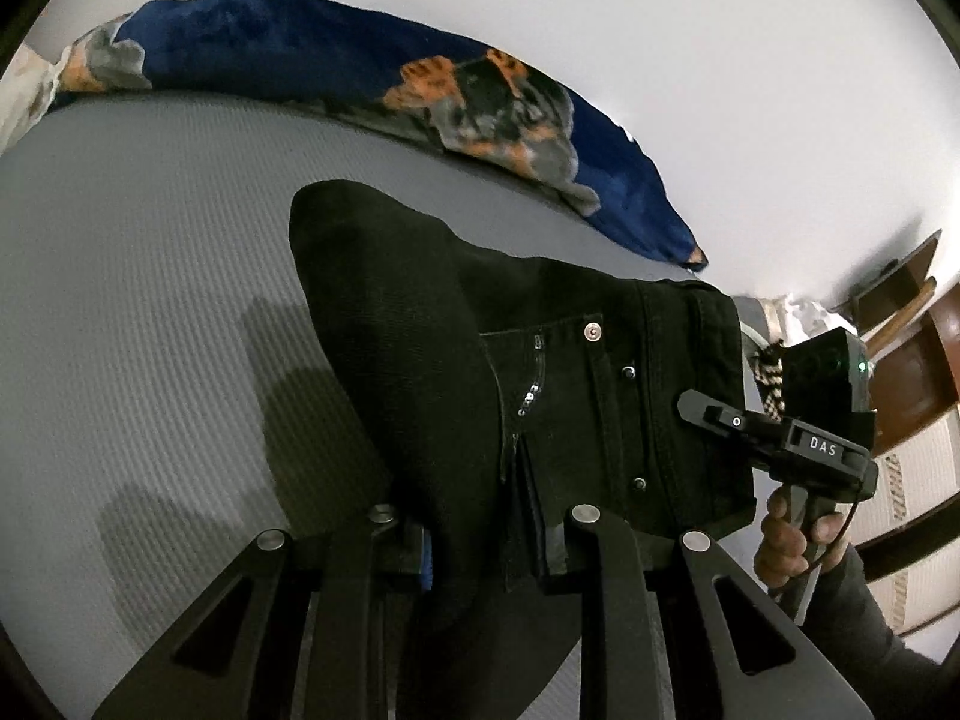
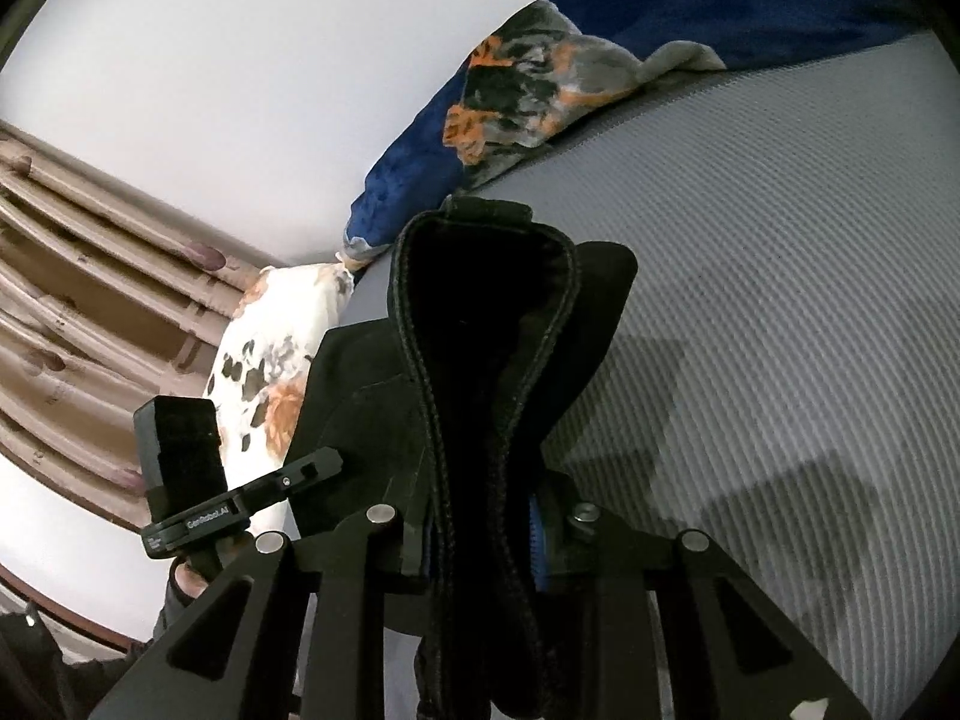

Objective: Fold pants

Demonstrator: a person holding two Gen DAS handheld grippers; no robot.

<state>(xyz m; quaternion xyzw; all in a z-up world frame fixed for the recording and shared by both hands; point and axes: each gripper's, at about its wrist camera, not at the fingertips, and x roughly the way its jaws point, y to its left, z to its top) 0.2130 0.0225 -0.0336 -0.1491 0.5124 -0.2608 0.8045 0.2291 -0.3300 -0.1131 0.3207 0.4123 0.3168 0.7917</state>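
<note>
Black pants (image 1: pixel 420 312) hang lifted over a grey ribbed bed surface (image 1: pixel 120 252), the zipper fly (image 1: pixel 528 396) and waist button facing the left wrist camera. My left gripper (image 1: pixel 486 546) is shut on the cloth by the fly. The right gripper (image 1: pixel 690 405) reaches in from the right, its tip on the waistband side, with a hand (image 1: pixel 786 540) on its handle. In the right wrist view, my right gripper (image 2: pixel 480 540) is shut on a bunched, stitched edge of the pants (image 2: pixel 480 300). The left gripper (image 2: pixel 327 459) shows at the left, against the black cloth.
A blue blanket with orange and grey print (image 1: pixel 360 72) lies along the far edge of the bed, against a white wall. A floral pillow (image 2: pixel 270 372) and a brown curtain (image 2: pixel 90 276) lie to one side. Wooden furniture (image 1: pixel 912 360) stands at the other.
</note>
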